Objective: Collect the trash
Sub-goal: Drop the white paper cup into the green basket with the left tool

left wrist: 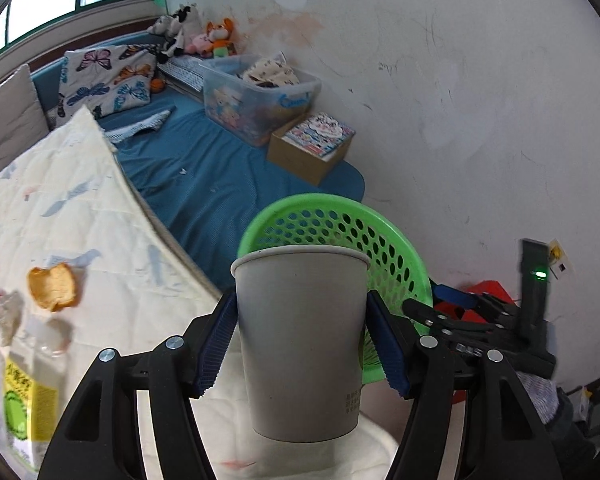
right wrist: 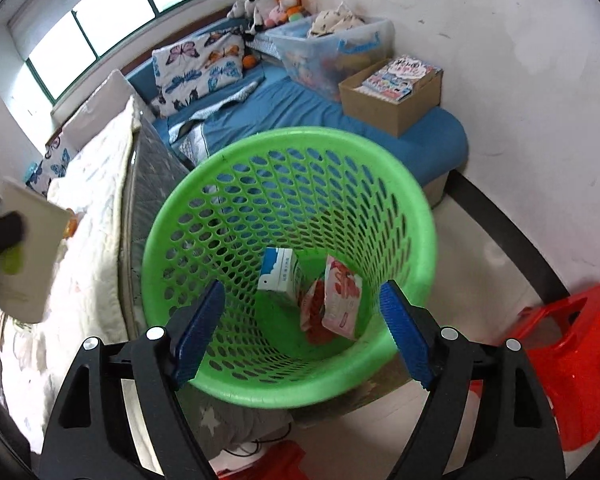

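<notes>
My left gripper [left wrist: 302, 344] is shut on a grey paper cup [left wrist: 300, 340], held upright above the white quilt, with the green mesh basket [left wrist: 396, 248] just behind it. The cup also shows at the far left of the right wrist view [right wrist: 28, 248]. My right gripper [right wrist: 302, 332] is open and empty, hovering over the near rim of the green basket [right wrist: 416, 240]. Inside the basket lie a blue-and-white carton [right wrist: 278, 276] and a pink wrapper [right wrist: 340, 300]. On the quilt at left lie an orange peel [left wrist: 52, 286], a crumpled tissue [left wrist: 0, 316] and a plastic bottle with a yellow label [left wrist: 28, 392].
A white quilt [left wrist: 80, 208] covers the bed beside a blue mattress [left wrist: 204, 176]. A clear storage bin [left wrist: 256, 96] and a cardboard box of books [left wrist: 312, 146] stand by the wall. A red plastic stool [right wrist: 572, 360] stands right of the basket.
</notes>
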The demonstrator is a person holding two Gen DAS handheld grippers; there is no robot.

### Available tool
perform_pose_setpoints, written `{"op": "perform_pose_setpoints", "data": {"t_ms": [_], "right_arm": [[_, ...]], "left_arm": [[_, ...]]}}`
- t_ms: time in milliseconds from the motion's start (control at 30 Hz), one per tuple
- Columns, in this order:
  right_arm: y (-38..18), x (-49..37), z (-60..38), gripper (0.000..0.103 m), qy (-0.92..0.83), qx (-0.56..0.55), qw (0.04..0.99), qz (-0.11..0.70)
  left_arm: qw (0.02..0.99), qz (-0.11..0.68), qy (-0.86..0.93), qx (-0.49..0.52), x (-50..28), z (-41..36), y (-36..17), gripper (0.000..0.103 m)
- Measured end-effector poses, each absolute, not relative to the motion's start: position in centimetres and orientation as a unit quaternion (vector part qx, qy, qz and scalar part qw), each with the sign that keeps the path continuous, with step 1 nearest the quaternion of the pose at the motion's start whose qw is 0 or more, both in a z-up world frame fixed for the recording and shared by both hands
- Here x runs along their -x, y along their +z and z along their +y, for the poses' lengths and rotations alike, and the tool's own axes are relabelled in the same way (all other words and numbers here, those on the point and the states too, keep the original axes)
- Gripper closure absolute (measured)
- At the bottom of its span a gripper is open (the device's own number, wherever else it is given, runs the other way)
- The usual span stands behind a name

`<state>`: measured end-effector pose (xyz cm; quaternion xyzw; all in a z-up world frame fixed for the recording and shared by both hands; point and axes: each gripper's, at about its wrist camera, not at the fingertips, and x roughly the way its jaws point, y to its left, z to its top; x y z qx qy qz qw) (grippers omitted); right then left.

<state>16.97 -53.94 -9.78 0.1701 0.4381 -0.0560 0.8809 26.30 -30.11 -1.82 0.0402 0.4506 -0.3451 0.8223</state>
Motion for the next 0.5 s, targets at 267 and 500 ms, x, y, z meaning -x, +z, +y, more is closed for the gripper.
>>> {"op": "perform_pose_setpoints", "data": {"t_ms": [267, 500], "right_arm": [[-8.6, -14.2, -54.9, 0.023, -0.059, -0.195, 0.888, 0.413], [-8.2, -13.0, -55.6, 0.023, -0.063, -0.207, 0.89, 0.402]], "left_arm": [[0.8, 0.483, -0.353, -0.05, -26.6, -34.8, -4.5, 0.039], [0.787, 0.502, -0.354, -0.052, -26.7, -37.8, -6.2, 0.038]]}}
